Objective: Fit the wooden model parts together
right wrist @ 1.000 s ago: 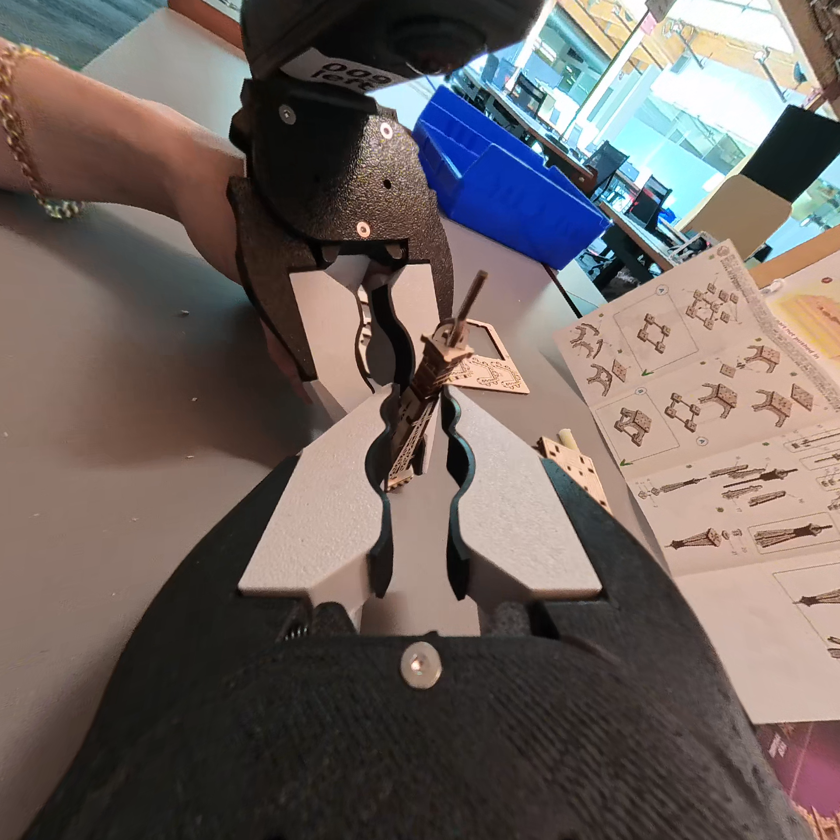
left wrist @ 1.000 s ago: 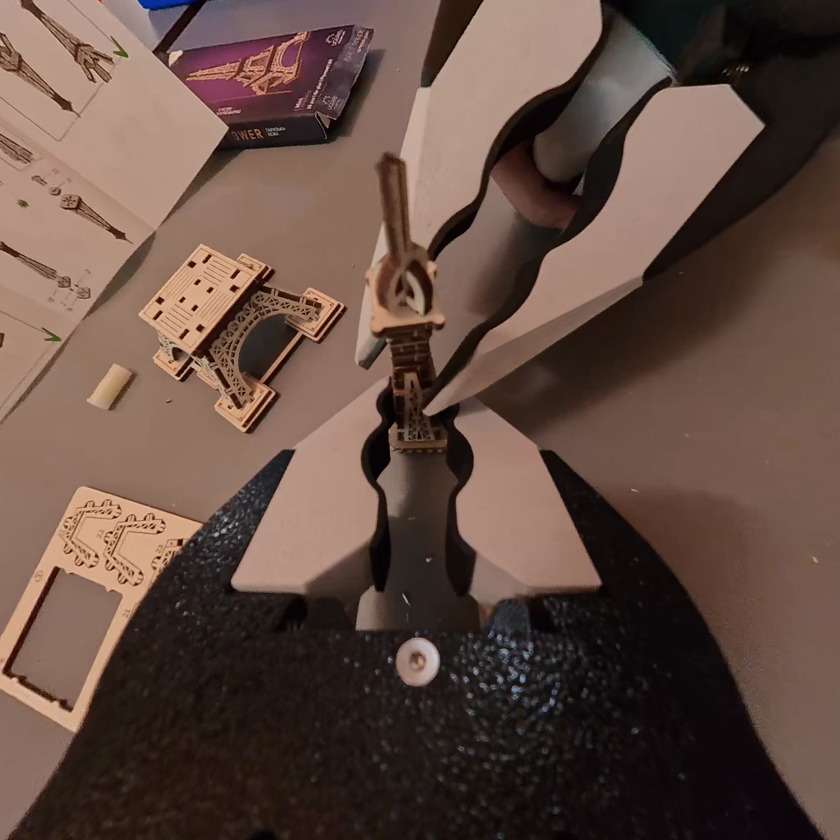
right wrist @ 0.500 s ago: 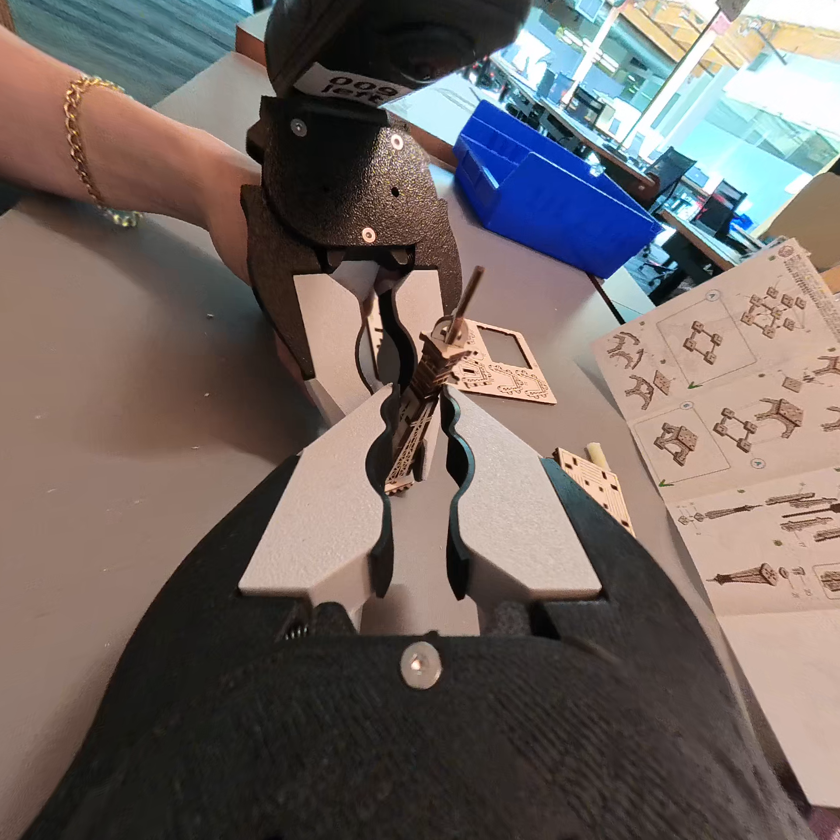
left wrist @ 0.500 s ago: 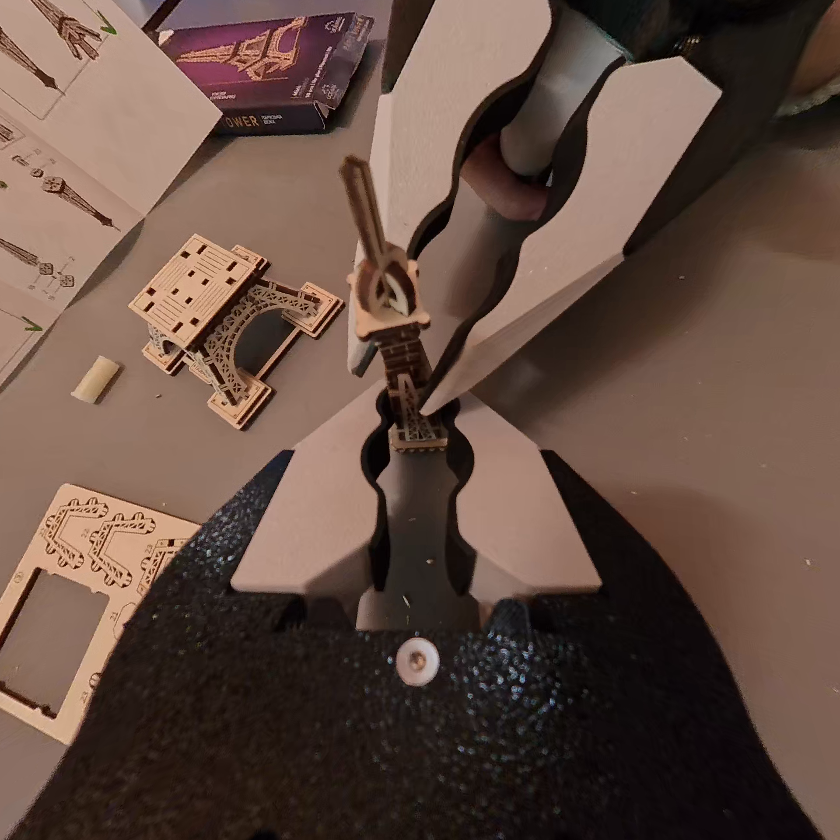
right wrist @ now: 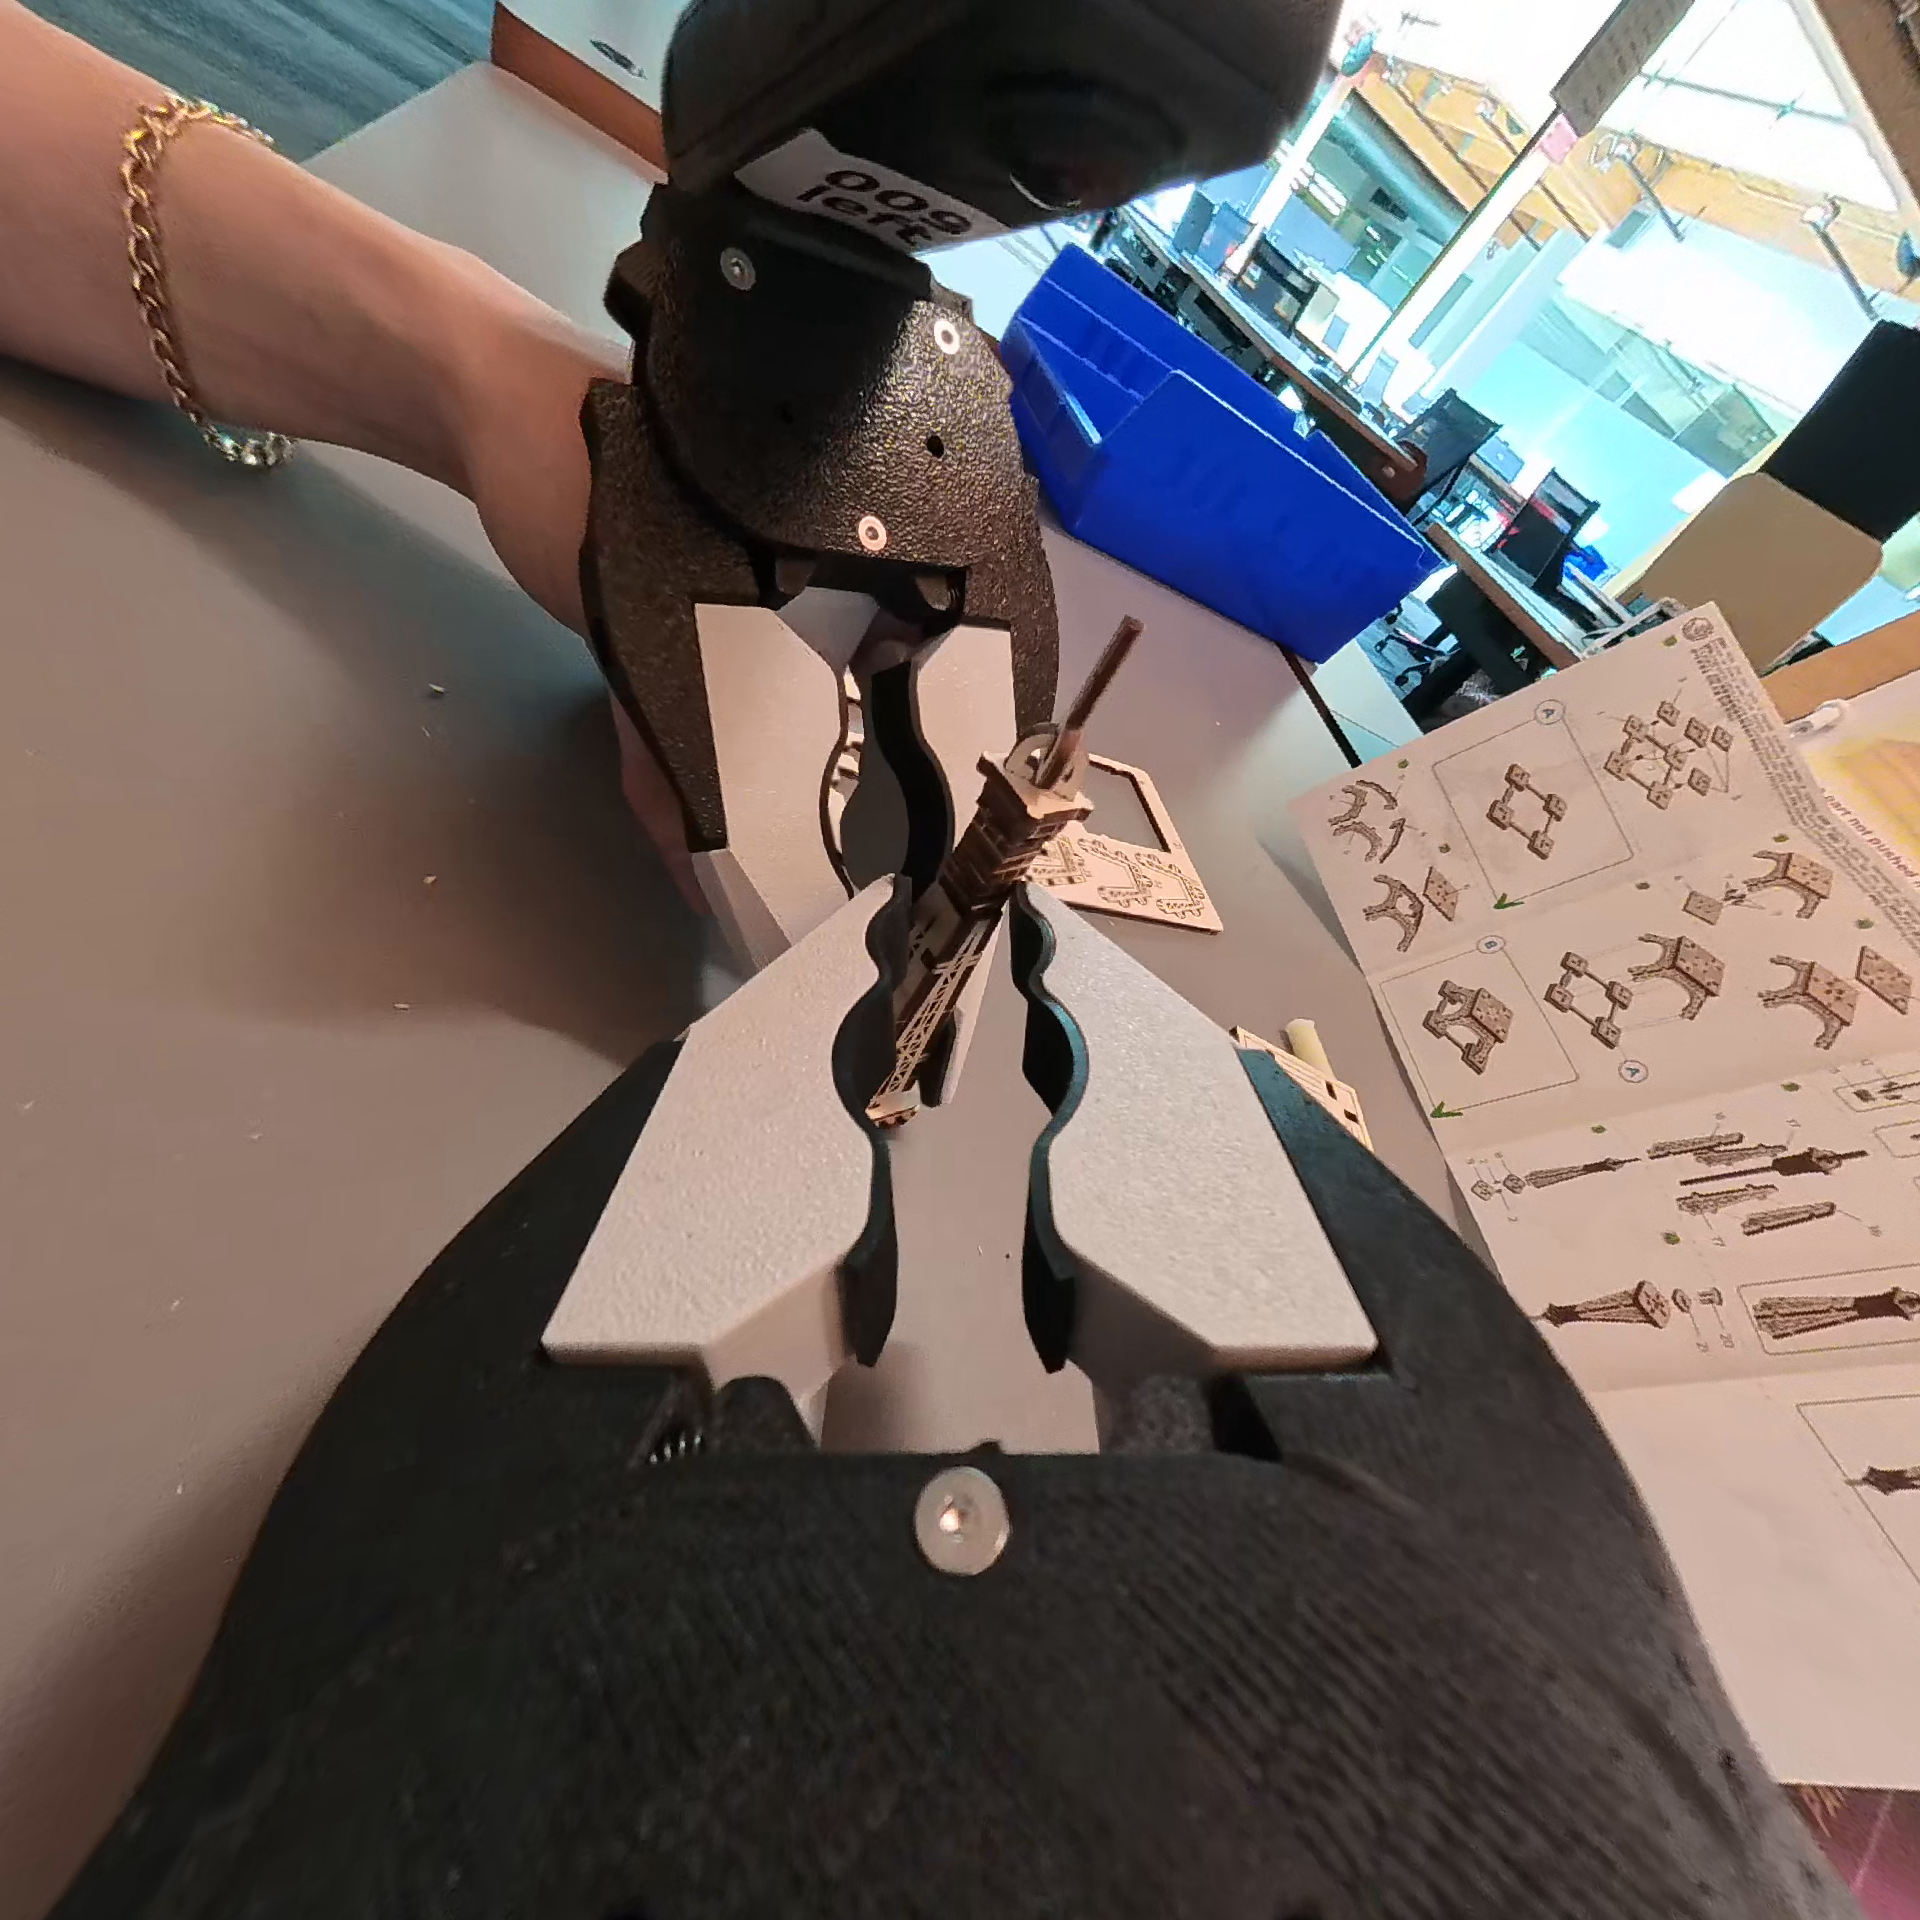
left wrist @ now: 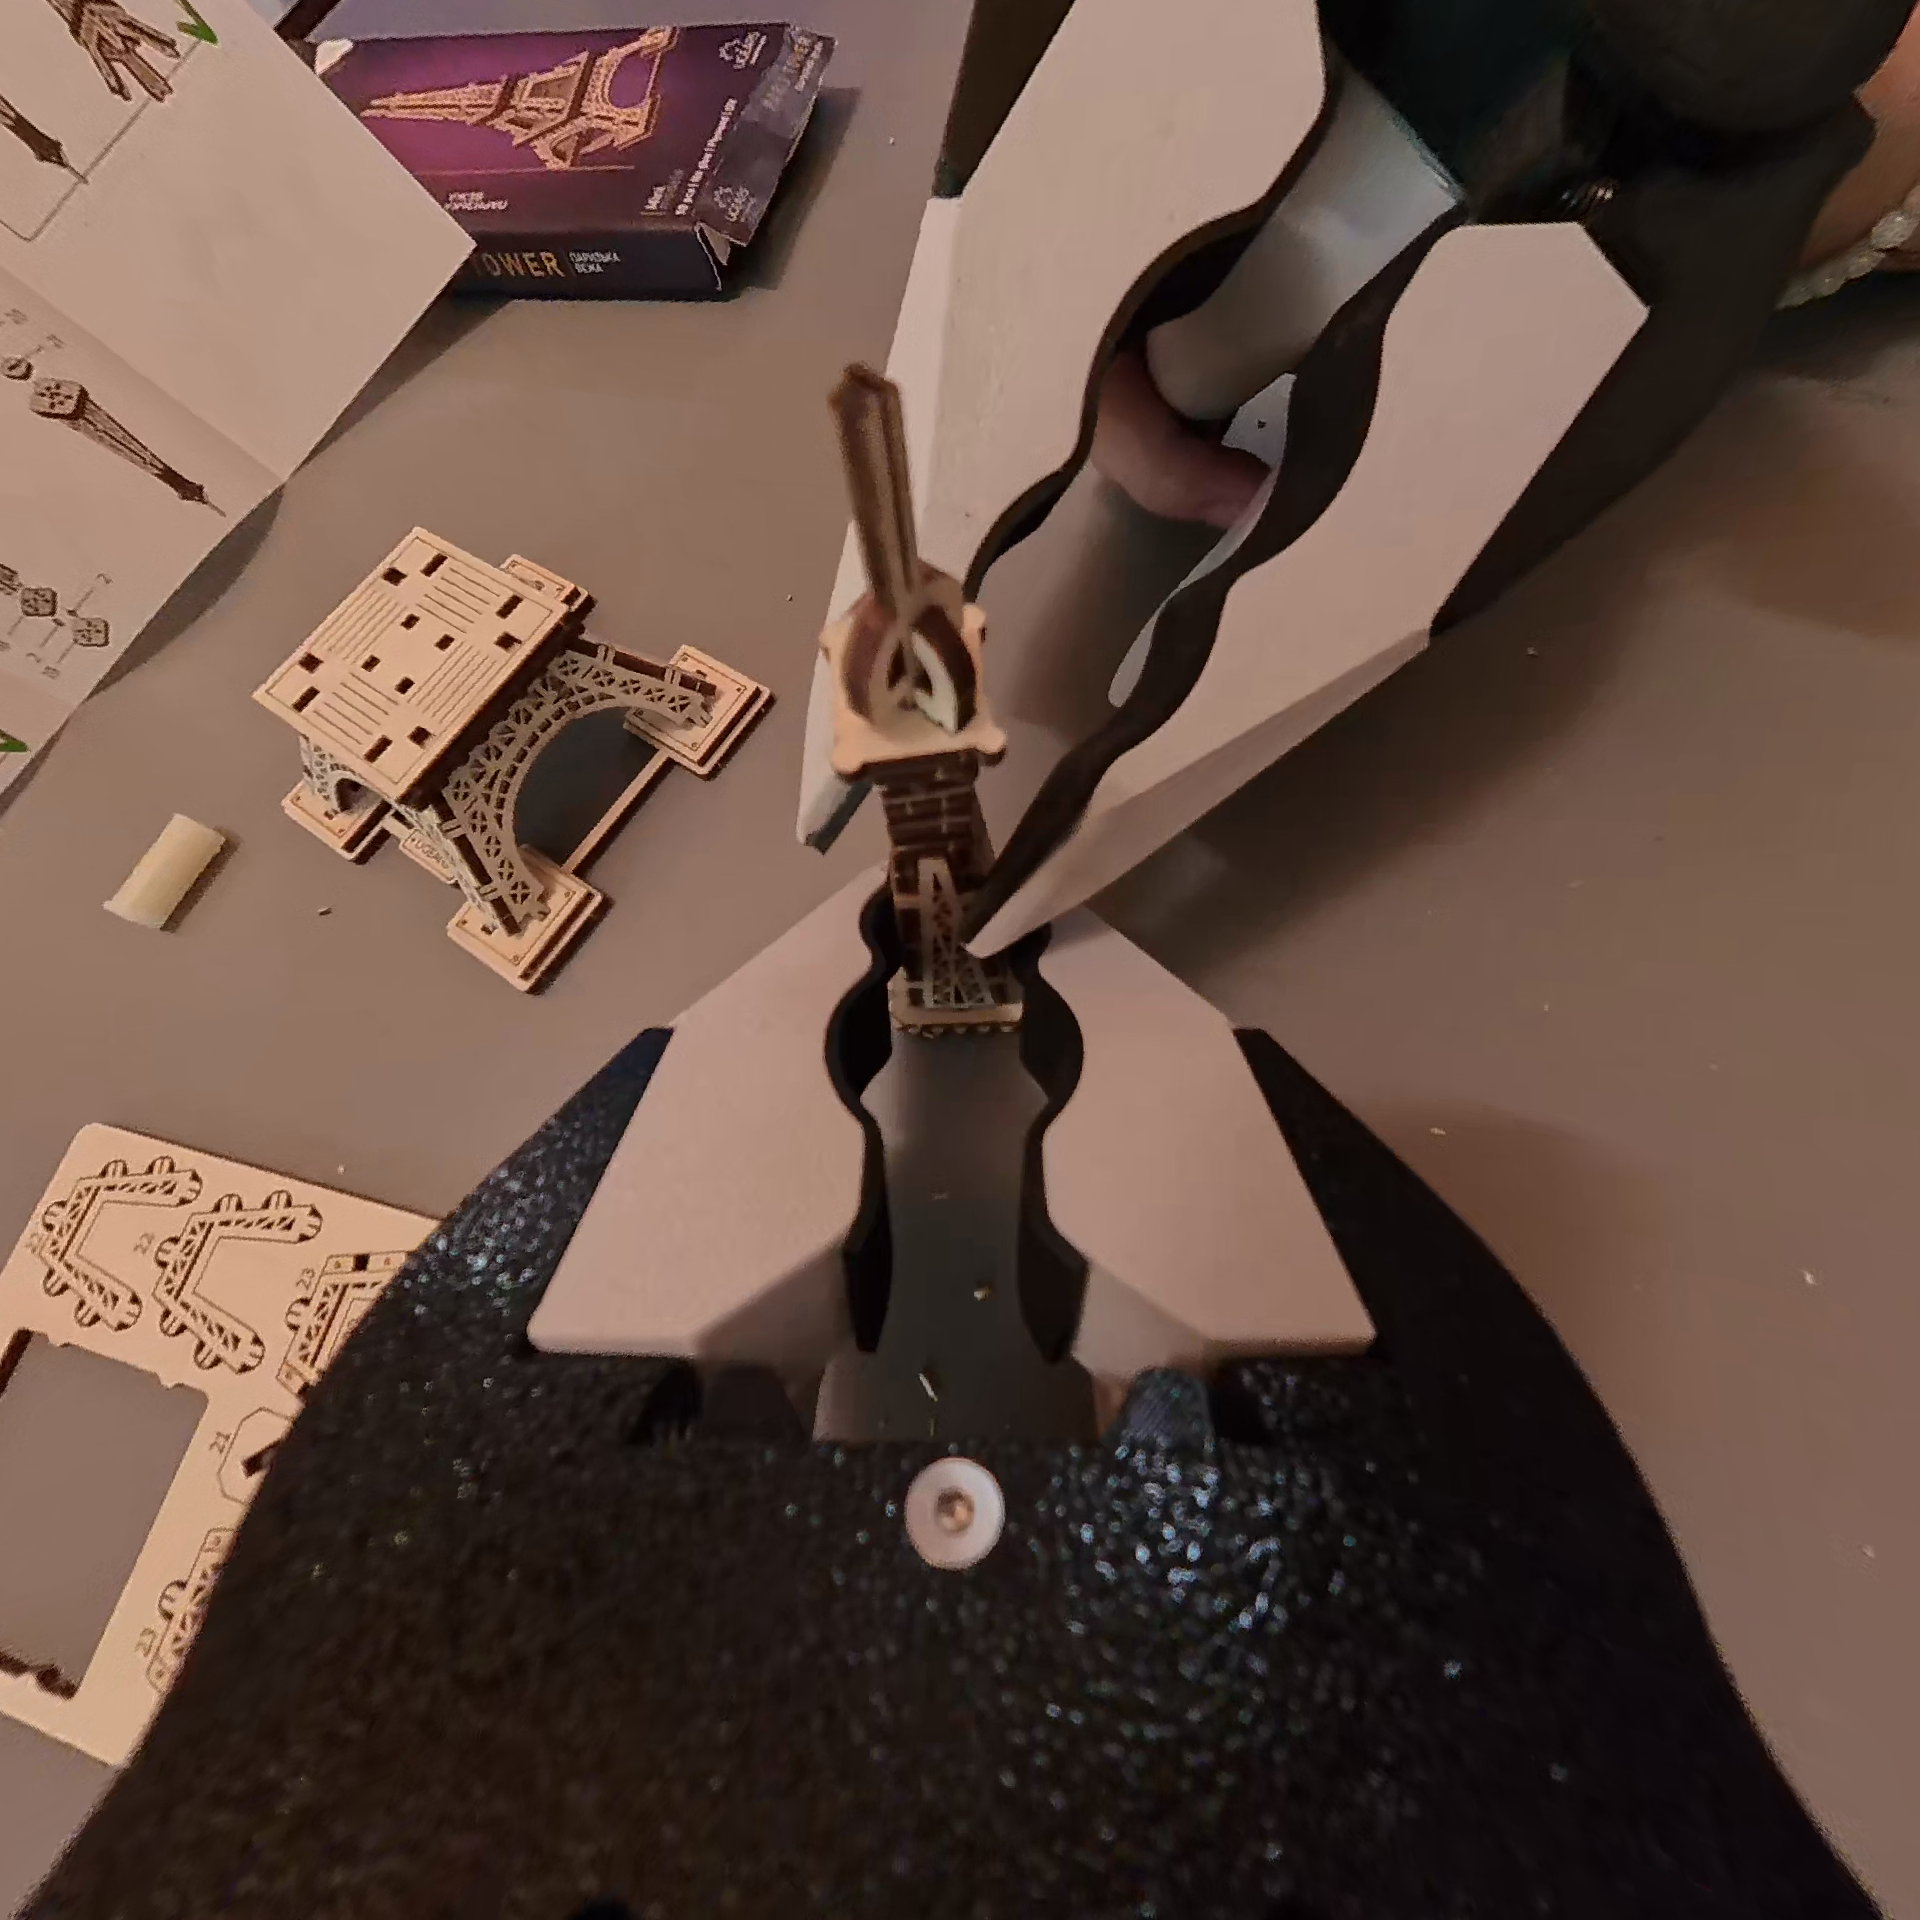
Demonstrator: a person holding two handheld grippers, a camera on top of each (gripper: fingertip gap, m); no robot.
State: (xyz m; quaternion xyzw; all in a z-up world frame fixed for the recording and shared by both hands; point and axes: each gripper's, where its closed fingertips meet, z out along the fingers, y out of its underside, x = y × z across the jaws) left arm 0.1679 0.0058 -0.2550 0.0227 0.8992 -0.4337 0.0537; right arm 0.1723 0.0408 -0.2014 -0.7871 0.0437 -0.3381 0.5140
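Here the left gripper (left wrist: 951,961) and the right gripper (right wrist: 951,930) are both pinching the lower end of the slim tower top (left wrist: 920,717), holding it in the air above the middle of the bench (left wrist: 1455,935), tilted, spire up. The arched tower base (left wrist: 488,743) is sitting on the bench well apart, towards the instruction sheet (left wrist: 156,312). Judging by this, the joining step is not yet begun; next, the top's foot needs carrying over the base's slotted deck, upright and squarely aligned.

Pale laser-cut wood tower base (left wrist: 488,748) – matt grey table (left wrist: 1558,987) – rough speckled black claw (left wrist: 951,925) housing.
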